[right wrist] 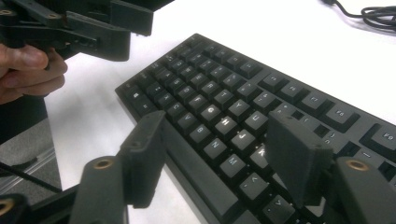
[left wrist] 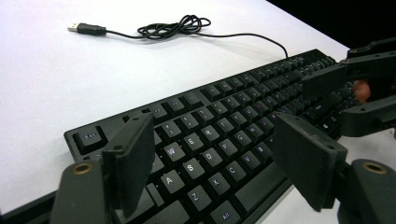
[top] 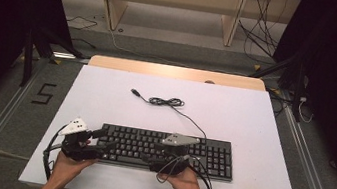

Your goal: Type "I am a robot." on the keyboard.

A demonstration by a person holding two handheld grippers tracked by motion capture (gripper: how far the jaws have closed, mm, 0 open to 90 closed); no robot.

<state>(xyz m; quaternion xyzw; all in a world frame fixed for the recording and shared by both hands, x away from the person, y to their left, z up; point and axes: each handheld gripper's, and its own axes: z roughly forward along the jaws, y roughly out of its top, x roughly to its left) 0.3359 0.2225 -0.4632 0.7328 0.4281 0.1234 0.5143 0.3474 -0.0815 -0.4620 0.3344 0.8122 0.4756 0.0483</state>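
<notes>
White table (top: 105, 95), keyboard (top: 168, 150) partly behind jaws

White tabletop (top: 105, 100), matte, with a bare wood strip (top: 177, 72) showing along its far edge. Black keyboard (top: 168, 150) lies flat near the front edge, long side parallel to it. Its cable (top: 188, 117) runs off the back right toward the middle of the table, bunches into a loose coil (top: 165, 102), and ends in a USB plug (top: 135, 92) lying flat left of the coil.
</notes>
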